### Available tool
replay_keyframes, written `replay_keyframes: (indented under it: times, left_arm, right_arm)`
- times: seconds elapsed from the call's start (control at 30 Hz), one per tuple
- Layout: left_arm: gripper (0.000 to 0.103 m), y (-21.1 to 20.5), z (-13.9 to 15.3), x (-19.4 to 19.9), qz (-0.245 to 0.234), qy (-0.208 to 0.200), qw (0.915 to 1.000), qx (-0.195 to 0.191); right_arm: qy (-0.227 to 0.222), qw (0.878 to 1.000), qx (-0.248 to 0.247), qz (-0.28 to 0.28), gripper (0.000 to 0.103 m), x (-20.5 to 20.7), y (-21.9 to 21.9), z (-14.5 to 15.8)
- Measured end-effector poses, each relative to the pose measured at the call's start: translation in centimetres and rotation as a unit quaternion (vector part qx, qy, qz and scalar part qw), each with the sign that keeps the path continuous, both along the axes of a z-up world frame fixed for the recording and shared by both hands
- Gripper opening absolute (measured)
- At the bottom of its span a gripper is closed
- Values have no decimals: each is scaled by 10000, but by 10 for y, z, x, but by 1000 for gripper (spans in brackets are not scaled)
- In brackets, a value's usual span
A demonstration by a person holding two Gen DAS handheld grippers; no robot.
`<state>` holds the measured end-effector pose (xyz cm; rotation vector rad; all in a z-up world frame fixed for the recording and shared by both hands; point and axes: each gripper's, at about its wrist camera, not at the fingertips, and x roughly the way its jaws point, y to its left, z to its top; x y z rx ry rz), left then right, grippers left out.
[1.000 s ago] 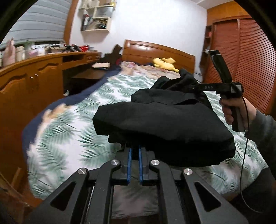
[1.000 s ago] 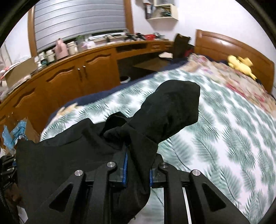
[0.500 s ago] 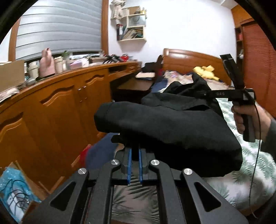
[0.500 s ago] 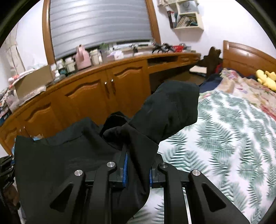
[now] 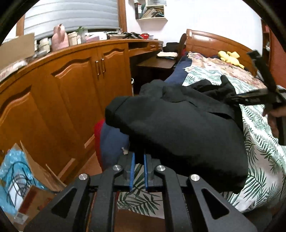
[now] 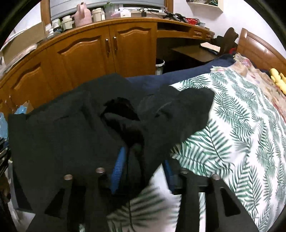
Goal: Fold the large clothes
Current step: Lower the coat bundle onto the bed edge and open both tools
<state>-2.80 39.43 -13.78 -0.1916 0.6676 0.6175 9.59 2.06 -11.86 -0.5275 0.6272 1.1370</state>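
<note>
**Left wrist view:** The left gripper (image 5: 138, 171) has its two blue pads very close together. They pinch a fold of the black garment (image 5: 178, 133). The garment is held up in the air, past the side of the bed (image 5: 261, 157), which has a white sheet with green leaves. The garment is bunched up thick. Its long way runs from the pads up and to the right, toward the right gripper (image 5: 257, 98). That gripper's tips are hidden in the cloth. It has small marks on its bar, but they are too blurry to read. The right hand (image 5: 276, 116) holds its handle. Brown wooden cabinets (image 5: 71, 80) stand on the left. Below them is a cardboard box (image 5: 35, 166) with a blue bag and black cords in it. A yellow toy (image 5: 229, 56) lies near the headboard.

**Right wrist view:** The right gripper (image 6: 143, 160) is blurry. Its blue pads stand wide apart. The black garment (image 6: 71, 128) hangs over the left pad and fills the gap, but it does not look squeezed. The garment spreads from side to side and hides the floor and part of the bed (image 6: 241, 125). The wooden cabinets (image 6: 110, 48) are behind it, with a pink jug (image 6: 83, 15) on top.
</note>
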Motion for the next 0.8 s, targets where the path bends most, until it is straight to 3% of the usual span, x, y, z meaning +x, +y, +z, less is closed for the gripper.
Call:
replay_keyframes:
  times: [0.07,0.13,0.2,0.23,0.27,0.3,0.47,0.8]
  left_arm:
    - [15,3,1,-3,113,11,9999,6]
    - [29,-1,3,-8,193,7,9998,113]
    - [60,-4,11,-14,196,-139,9996,151]
    - [70,-7,16,-18,186,-230,9994,157]
    - [89,-10,22,-20,186,-312,9992,168]
    - [93,-16,28,-23,186,-375,9989,206]
    - [103,-47,55,-27,148,-616,9972,392]
    - [103,-146,100,-3,-623,-1167,9903,426]
  right_arm:
    - [-188,9996,185,69,48,-8,-14,8]
    - [-367,9987,348,111,48,-18,-32,15]
    - [-379,9978,512,176,48,-25,-51,21]
    - [-392,9972,608,209,48,-29,-61,23]
    - [-405,9967,666,228,51,-33,-71,25]
    - [-410,9962,738,233,51,-37,-82,26]
    - [-424,9935,1037,188,60,-46,-136,24]
    - [-759,9862,1409,-423,81,-56,-251,25]
